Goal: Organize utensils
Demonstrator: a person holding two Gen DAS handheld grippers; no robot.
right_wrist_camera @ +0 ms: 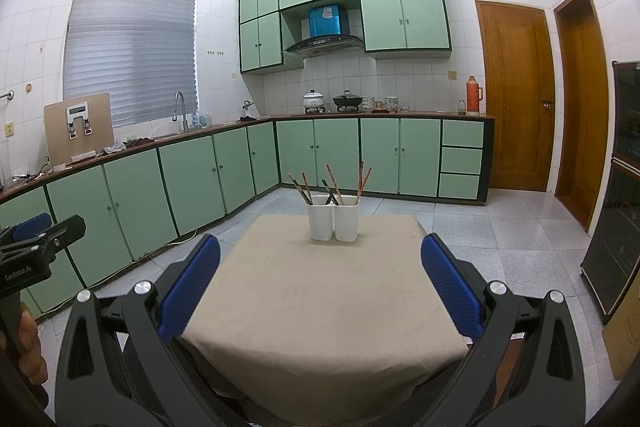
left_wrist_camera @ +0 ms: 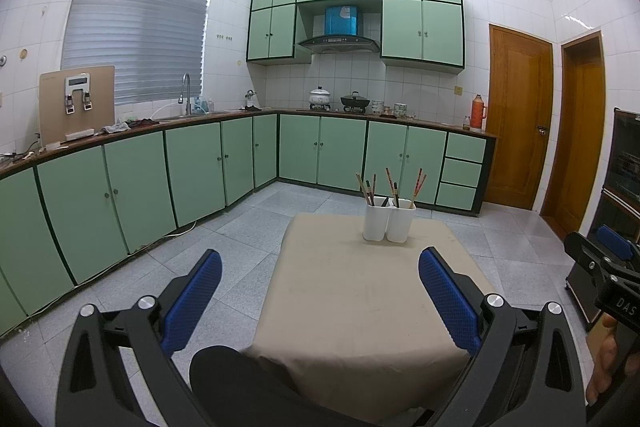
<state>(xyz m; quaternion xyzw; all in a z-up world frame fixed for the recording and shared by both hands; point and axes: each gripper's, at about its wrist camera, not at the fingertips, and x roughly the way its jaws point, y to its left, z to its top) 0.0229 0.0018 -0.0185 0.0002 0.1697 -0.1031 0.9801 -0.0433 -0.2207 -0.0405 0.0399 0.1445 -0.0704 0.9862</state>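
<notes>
While both grippers are hanging back from the near edge of the beige-clothed table [right_wrist_camera: 320, 299], the left gripper [left_wrist_camera: 320, 295] and the right gripper [right_wrist_camera: 320, 291] are each standing with blue-padded fingers spread wide and gripping nothing. Chopsticks [right_wrist_camera: 334, 185] are leaning upright in a white two-compartment holder [right_wrist_camera: 334, 219], which is sitting toward the far side of the table, well apart from either gripper, with green cabinets [left_wrist_camera: 192, 167] lining the walls behind it
</notes>
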